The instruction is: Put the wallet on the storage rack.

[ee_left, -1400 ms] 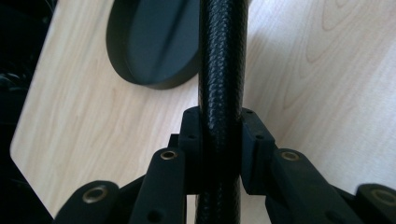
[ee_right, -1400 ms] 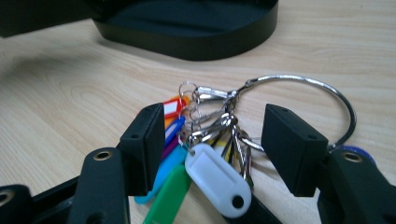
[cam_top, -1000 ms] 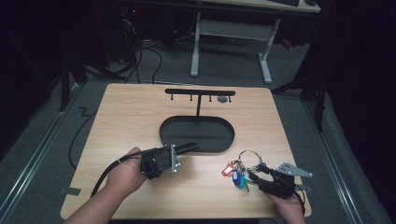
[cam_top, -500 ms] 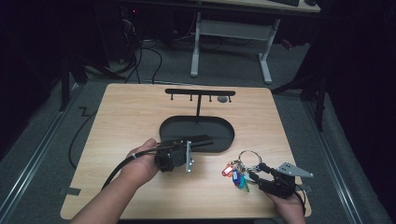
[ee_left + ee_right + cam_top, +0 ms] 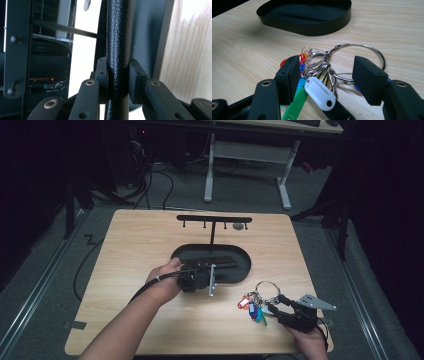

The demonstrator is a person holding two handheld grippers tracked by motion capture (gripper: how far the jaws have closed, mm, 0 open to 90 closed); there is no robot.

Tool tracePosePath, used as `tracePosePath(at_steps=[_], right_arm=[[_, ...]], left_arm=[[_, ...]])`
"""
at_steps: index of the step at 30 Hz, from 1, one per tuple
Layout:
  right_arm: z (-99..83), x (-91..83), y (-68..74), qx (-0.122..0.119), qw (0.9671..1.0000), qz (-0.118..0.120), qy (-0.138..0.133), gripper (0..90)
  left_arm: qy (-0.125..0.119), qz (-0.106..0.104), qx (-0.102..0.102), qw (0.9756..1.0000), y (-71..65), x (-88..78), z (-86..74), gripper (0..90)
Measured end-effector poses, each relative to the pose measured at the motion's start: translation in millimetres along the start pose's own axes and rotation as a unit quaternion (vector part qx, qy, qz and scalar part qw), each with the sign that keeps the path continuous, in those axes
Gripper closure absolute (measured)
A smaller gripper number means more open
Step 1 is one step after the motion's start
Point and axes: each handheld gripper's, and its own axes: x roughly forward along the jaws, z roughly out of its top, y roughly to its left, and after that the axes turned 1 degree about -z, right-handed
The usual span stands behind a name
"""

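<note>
left claw (image 5: 117, 75) clamped on black strap (image 5: 119, 37), rolled sideways

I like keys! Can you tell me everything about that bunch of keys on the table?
The bunch of keys lies flat on the wooden table near the front right edge. A big shiny metal ring holds smaller rings and clips with plastic tags: white, green, blue, red, orange. The right gripper has its open jaws either side of the tags, not squeezing.

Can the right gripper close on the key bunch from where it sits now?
Probably yes: the right gripper has its jaws open on either side of the key bunch on the table, with nothing between pads and keys.
</note>
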Motion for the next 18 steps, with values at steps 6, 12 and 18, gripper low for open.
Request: tracePosePath(at_steps=[6,12,18], right_arm=[[0.6,1.9,0.1,-0.004,1.0,0.002,0.0,40.0],[1.5,2.1,2.2,-0.006,1.0,0.003,0.0,40.0],[-2.3,0.2,-2.0,0.005,1.0,0.003,0.002,40.0]], left_arm=[[-0.002,0.009,0.019,0.9998,1.6,10.7,9.1,74.0],[-0.006,0.013,0.022,0.9996,7.6,17.1,12.8,74.0],[-0.004,0.016,0.017,0.9997,2.8,24.1,11.9,74.0]])
